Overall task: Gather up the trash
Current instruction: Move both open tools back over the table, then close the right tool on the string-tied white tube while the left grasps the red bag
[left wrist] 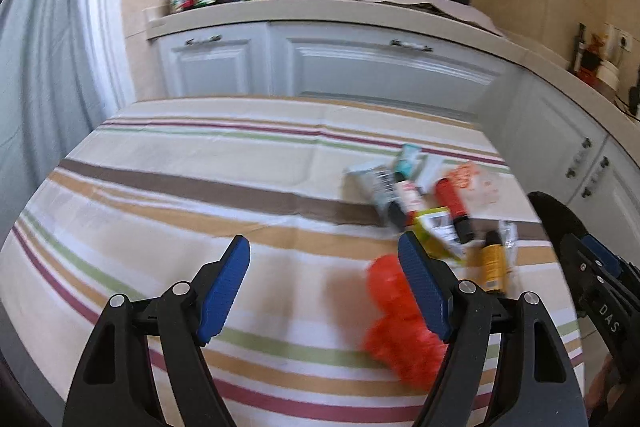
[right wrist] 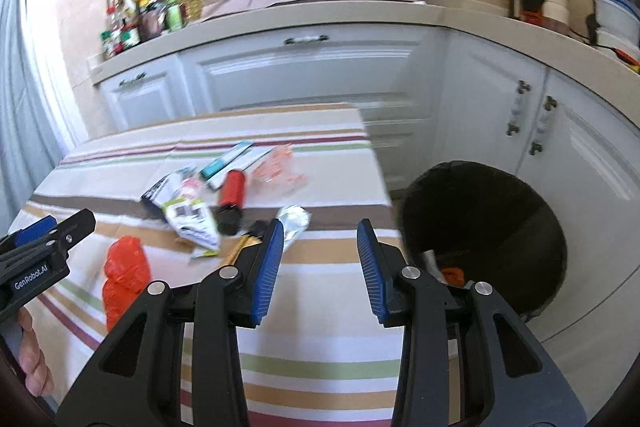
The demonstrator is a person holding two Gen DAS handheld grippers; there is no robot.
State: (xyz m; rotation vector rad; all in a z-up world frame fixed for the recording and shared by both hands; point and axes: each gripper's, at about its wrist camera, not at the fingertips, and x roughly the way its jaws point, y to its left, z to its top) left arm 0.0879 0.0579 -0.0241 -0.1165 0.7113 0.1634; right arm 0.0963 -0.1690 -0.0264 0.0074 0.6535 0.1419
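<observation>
Crinkled orange plastic wrapper (left wrist: 394, 319), lumpy.

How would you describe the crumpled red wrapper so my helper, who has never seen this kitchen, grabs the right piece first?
Find the striped tablecloth in front of the white cabinets. The trash pile sits toward its far side; the crumpled red wrapper lies alone, nearer than the pile. Unlike the smooth red bottle in the pile, it is bright, wrinkled and translucent.
</observation>
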